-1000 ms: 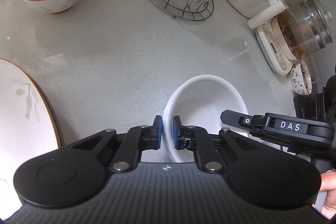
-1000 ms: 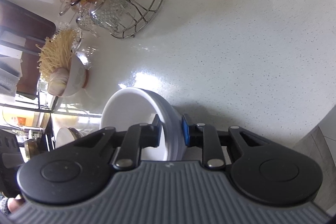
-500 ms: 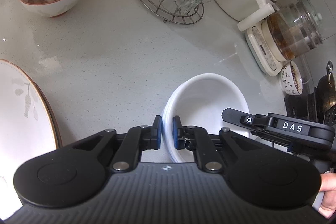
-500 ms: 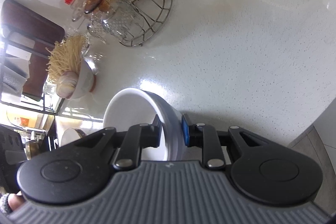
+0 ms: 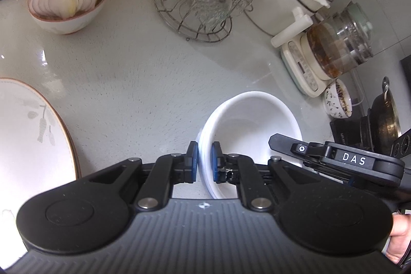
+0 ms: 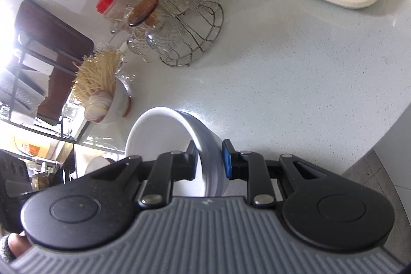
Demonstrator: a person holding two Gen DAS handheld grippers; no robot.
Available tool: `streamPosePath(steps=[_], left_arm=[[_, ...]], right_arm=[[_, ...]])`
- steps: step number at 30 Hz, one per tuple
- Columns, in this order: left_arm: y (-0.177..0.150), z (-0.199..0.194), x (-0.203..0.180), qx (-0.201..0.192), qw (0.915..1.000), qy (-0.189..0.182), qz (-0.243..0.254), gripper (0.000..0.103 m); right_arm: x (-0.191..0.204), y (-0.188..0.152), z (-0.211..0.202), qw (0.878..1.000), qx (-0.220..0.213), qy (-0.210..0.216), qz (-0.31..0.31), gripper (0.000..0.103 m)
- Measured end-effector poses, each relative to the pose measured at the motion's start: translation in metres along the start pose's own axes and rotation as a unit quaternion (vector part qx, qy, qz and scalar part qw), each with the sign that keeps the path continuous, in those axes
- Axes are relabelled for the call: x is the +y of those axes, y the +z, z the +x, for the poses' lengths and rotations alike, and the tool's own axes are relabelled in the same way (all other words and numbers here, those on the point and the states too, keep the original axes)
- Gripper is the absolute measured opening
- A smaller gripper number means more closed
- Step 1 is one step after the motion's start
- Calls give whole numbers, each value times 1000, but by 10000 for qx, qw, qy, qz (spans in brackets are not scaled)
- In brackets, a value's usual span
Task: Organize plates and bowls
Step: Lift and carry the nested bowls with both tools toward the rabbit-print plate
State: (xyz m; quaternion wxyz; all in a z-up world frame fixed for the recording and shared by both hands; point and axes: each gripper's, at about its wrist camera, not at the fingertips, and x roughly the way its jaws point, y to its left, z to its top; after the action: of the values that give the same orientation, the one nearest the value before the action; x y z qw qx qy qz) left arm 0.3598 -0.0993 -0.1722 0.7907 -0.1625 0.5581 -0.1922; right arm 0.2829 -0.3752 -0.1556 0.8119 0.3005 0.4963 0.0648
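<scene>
I am holding one white bowl (image 5: 250,130) between my two grippers, above a pale speckled counter (image 5: 133,73). My left gripper (image 5: 204,158) is pinched narrow on the bowl's near left rim, one blue pad inside and one outside. My right gripper (image 6: 210,158) clamps the opposite wall a little wider, taking in the thicker side of the bowl. The bowl looks lifted clear of the counter and tilted, though I cannot see its base.

A large plate with a leaf pattern (image 5: 30,135) lies to my left, well apart from the bowl. I judge this to be a carry toward wherever the dishes get stacked.

To do it well, I should move both hands together at the same pace, so neither rim slips from its pads. I should also level the bowl before setting it down.
</scene>
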Motion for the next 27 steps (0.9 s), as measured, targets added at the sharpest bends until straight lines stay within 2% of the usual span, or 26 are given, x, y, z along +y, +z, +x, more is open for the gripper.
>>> streamPosePath(steps=[9,14,27], left_arm=[[-4,-33,1,-252,9995,-160,88,13],[-10,-53,8,-394,9990,-201,36,13],[-32,-112,37,-851,9962,-157,-30,13]], right_arm=[[24,-5,-18,9994,-298,55,-189,23],[36,-15,-27,9989,-443,146,-54,23],[89,-34,-38,9952,-663,318,-652,23]])
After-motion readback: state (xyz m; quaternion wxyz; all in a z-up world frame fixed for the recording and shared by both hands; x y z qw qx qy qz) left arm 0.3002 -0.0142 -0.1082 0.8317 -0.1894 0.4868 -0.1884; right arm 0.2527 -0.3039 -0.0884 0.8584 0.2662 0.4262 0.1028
